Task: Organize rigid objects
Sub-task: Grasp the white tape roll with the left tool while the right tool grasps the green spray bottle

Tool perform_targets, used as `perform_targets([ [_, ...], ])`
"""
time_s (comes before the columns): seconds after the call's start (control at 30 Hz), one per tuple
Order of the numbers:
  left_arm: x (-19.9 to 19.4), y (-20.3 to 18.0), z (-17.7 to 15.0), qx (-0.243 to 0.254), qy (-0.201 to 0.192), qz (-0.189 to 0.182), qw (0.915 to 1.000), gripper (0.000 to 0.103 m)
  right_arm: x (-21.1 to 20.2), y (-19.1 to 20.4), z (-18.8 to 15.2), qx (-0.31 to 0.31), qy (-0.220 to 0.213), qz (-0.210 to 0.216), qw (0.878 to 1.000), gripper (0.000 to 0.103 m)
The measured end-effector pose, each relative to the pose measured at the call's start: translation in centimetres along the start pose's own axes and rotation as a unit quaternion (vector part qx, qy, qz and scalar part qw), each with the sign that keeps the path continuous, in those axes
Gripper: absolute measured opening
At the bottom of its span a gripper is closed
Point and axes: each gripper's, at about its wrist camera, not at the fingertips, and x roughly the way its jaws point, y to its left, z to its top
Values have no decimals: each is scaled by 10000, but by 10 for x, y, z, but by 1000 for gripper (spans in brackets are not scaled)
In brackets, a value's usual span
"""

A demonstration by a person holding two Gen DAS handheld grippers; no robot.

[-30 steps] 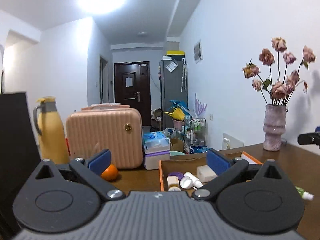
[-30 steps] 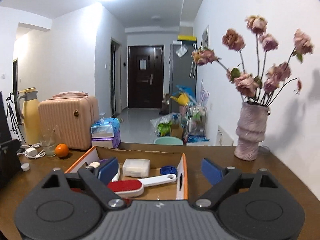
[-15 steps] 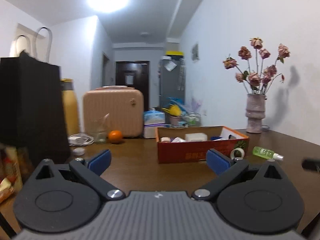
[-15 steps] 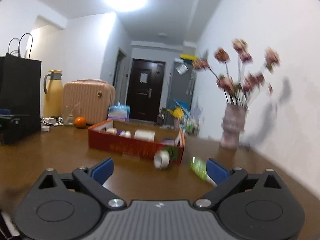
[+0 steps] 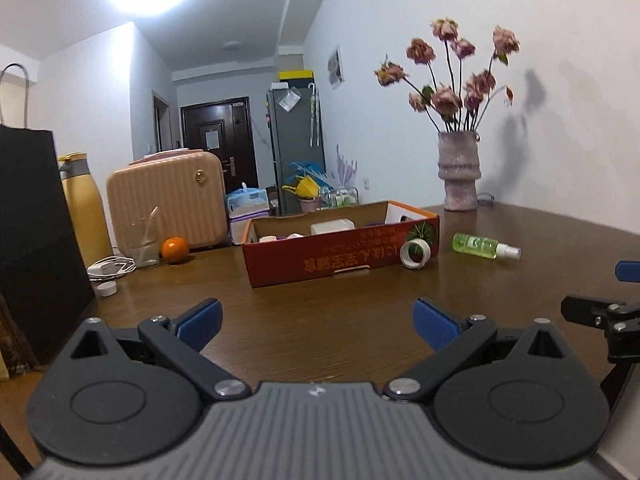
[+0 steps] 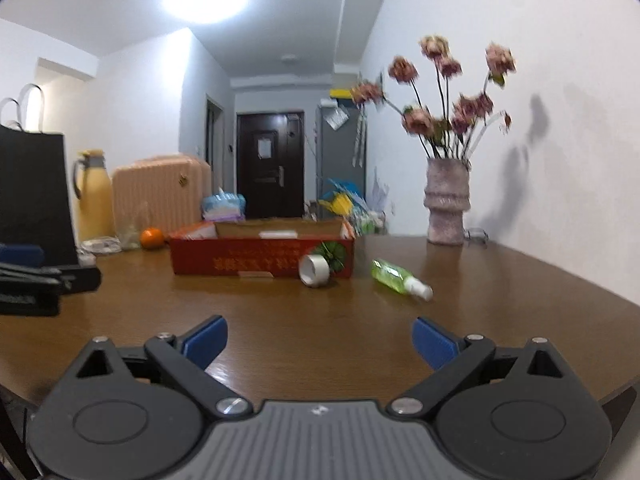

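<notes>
Both claws sit low over the desk [image 5: 320, 320], pointed at the job. Left claw [image 5: 318, 322] gapes wide, nothing in it; right claw [image 6: 320, 340] likewise spread wide and empty, likely set for a pick. Beyond them, well clear of either, the tape roll [image 6: 314, 270] rests against the red box [image 6: 260, 258], and the green spray bottle [image 6: 400, 278] lies on its side just right of it. Both look like leftovers for the box, which already holds items.

Glossy wood table [image 5: 320, 320]; matt cardboard box [image 5: 320, 266] (printed red); rough vase [image 5: 459, 172].
</notes>
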Motion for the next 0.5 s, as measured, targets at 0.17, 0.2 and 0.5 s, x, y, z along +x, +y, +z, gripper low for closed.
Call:
perform_targets([
  [0.17,27,-13,7,-46,216,-36,9998,103,23,-21,4,88,118,116,9998,99],
  [0.2,32,-15,9,-61,276,-59,9996,103,29,-26,6,72,160,102,9998,99],
  [0.5,109,-43,21,-219,1096,-409,9929,103,96,-76,30,166,720,89,9972,98],
])
